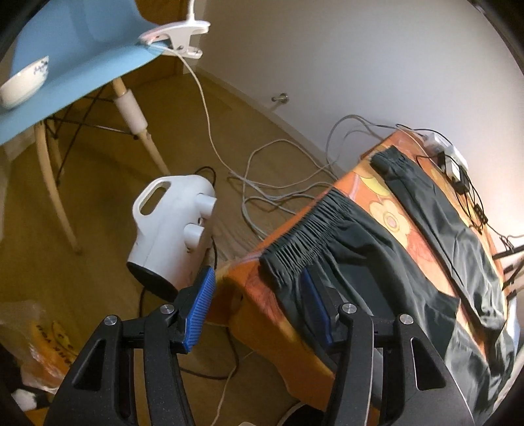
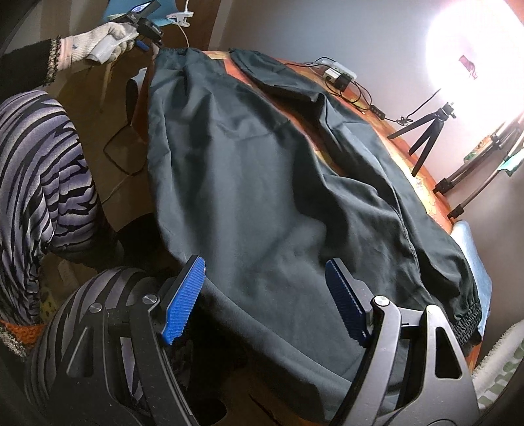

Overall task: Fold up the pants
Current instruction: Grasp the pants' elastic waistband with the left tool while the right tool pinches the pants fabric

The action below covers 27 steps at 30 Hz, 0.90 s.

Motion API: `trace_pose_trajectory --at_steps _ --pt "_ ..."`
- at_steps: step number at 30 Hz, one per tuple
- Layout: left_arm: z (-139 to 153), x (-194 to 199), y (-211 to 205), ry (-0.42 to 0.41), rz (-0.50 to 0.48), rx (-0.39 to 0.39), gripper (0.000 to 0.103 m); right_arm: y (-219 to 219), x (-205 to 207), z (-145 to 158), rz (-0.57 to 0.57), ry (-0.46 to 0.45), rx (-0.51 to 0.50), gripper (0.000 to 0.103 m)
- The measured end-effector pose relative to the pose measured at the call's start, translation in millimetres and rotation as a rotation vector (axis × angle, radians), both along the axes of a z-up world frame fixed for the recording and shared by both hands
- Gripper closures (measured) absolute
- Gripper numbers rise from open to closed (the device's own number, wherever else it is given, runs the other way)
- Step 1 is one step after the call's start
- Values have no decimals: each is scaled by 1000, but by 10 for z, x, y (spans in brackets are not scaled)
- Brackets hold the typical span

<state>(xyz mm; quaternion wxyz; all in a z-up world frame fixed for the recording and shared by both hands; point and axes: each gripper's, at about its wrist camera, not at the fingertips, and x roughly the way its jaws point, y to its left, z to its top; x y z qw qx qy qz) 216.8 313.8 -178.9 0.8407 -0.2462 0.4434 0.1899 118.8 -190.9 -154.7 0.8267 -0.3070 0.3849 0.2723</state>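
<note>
Dark grey pants point(image 2: 262, 170) lie spread on a table with an orange flowered cloth point(image 1: 389, 209). In the left wrist view an elastic cuff point(image 1: 304, 236) lies at the table's near corner and the other leg point(image 1: 435, 209) runs along the far side. My left gripper point(image 1: 258, 311) is open, its blue pads on either side of the table's corner edge, just below the cuff. My right gripper point(image 2: 262, 301) is open over the near part of the pants, the cloth between its blue pads. The left gripper also shows far off in the right wrist view point(image 2: 144, 31), held by a gloved hand.
A white heater point(image 1: 173, 229) stands on the floor left of the table, with loose cables point(image 1: 271, 183) around it. A blue chair point(image 1: 75, 55) holds a bowl point(image 1: 23, 82). A power strip point(image 2: 339, 75) and a small tripod point(image 2: 425, 131) stand on the table's far edge.
</note>
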Motion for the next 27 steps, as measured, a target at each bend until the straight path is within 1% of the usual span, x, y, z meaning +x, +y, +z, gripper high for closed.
trace_pose_trajectory --at_steps 2,4,6,8,9,14,16,18,21,23,24,26,27 --pt "-24 12 32 1 7 -11 48 -1 0 -7 3 4 -5 24" --pt "-59 34 61 -6 1 -50 48 -8 0 -7 3 5 -10 24" --pt "-86 61 62 -4 2 -64 48 -10 5 -10 2 8 -14 24" --pt "-109 87 50 -9 1 -83 48 -10 8 -14 3 10 -19 26" --pt "-120 100 48 -8 0 -89 48 -8 5 -16 5 11 -25 30" --pt "-122 155 -10 -9 4 -68 48 -31 6 -27 -3 10 -40 34" --pt "-123 156 3 -16 17 -73 48 -45 5 -22 -7 11 -41 36" --pt "-111 156 -4 -23 22 -74 48 -52 1 -23 -9 12 -43 37" --pt "-76 175 -54 -30 20 -46 56 -62 -17 -9 -8 12 -49 37" --pt "-56 197 -85 -31 16 -33 77 -81 -33 10 -9 11 -48 37" --pt "-44 207 -104 -30 19 -25 78 -100 -37 22 -13 12 -45 37" --pt "0 218 -147 -40 21 11 91 -140 -42 52 -22 9 -36 37" --pt "19 224 -161 -43 21 23 91 -163 -47 69 -25 10 -30 36"
